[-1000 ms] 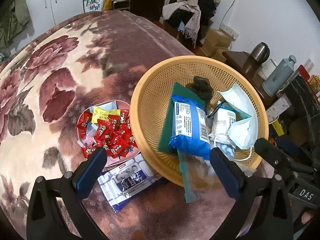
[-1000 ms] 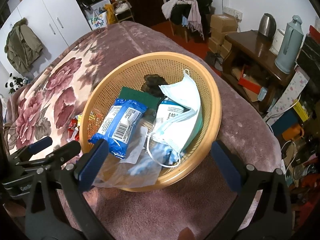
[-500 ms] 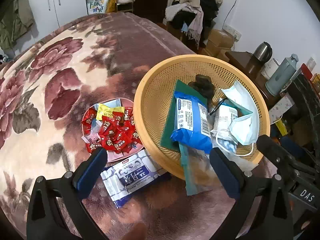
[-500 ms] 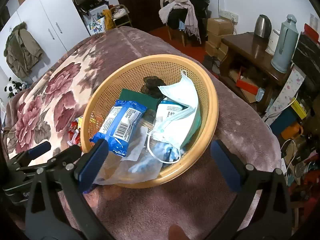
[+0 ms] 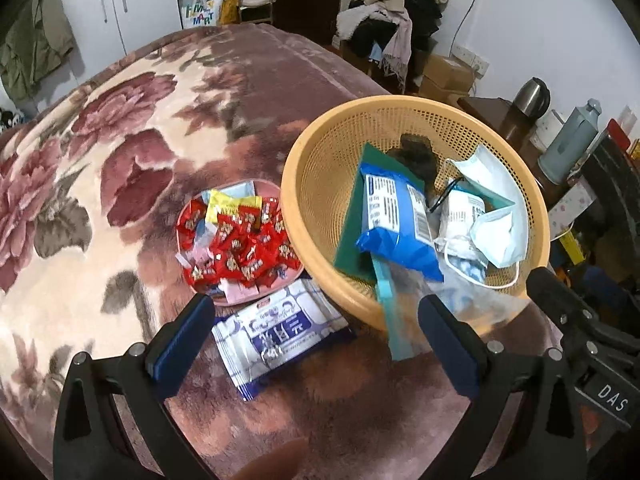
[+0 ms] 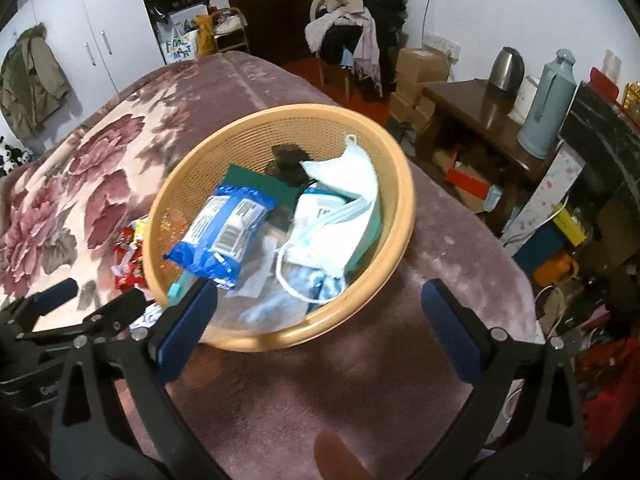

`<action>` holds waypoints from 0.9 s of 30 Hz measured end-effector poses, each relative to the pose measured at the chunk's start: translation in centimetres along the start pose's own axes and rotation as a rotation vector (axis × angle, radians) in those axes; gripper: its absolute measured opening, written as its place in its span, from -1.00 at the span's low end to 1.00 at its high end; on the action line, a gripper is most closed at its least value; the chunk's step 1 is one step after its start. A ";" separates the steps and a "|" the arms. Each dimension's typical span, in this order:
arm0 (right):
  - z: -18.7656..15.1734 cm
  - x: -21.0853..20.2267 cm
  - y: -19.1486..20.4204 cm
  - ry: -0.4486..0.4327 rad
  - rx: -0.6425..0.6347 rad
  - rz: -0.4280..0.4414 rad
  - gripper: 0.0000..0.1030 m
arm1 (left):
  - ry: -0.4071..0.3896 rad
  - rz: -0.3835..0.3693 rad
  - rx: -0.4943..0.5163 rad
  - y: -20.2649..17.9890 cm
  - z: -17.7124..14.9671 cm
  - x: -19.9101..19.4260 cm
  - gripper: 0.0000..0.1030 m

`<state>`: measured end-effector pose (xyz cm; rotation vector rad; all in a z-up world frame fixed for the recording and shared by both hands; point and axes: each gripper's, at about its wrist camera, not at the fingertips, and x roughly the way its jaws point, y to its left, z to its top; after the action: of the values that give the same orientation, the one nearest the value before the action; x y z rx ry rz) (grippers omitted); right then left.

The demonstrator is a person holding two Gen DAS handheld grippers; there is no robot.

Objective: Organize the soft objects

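An orange mesh basket (image 5: 316, 168) (image 6: 400, 184) sits on the floral blanket and holds a blue wipes pack (image 5: 394, 216) (image 6: 222, 232), a face mask (image 5: 494, 224) (image 6: 348, 208), a green cloth (image 5: 352, 232) and a clear zip bag (image 5: 404, 304) that hangs over the rim. A white and purple tissue pack (image 5: 276, 334) lies on the blanket in front of the pink candy plate (image 5: 236, 300). My left gripper (image 5: 314, 338) hovers open above the tissue pack. The right gripper (image 6: 316, 328) is open over the basket's near rim, holding nothing.
The bed's blanket (image 5: 120, 128) stretches far to the left and back. A dark wooden side table (image 6: 476, 108) with a kettle (image 6: 507, 68) and a thermos (image 6: 546, 108) stands to the right. Boxes and a clothes-laden chair (image 6: 356, 28) are behind the bed.
Both grippers have drawn back and risen a little from the basket, so more of the blanket and the tissue pack shows. Both stay open.
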<state>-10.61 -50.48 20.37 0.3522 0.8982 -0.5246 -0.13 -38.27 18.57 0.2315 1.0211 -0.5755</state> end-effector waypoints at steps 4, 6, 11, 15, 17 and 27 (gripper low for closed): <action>-0.6 -0.1 0.6 0.004 -0.009 0.018 0.98 | 0.002 -0.008 -0.005 0.6 -0.8 -0.2 0.92; -0.8 -0.3 0.8 0.001 -0.009 0.027 0.98 | -0.004 -0.014 -0.006 0.8 -1.0 -0.5 0.92; -1.5 -1.1 1.3 -0.017 -0.012 -0.003 0.98 | -0.021 -0.007 0.006 0.9 -1.4 -1.2 0.91; -2.0 -1.5 1.9 -0.022 -0.024 -0.015 0.98 | -0.035 0.005 0.005 1.3 -2.0 -1.8 0.90; -2.3 -1.8 2.4 -0.026 -0.034 -0.011 0.98 | -0.039 0.005 0.002 1.7 -2.3 -2.1 0.88; -3.8 -3.1 5.2 -0.043 -0.075 0.000 0.98 | -0.045 0.000 -0.023 4.5 -4.2 -3.3 0.87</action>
<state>-11.70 -43.46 21.09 0.2719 0.8740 -0.4956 -2.01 -31.61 18.89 0.1973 0.9835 -0.5669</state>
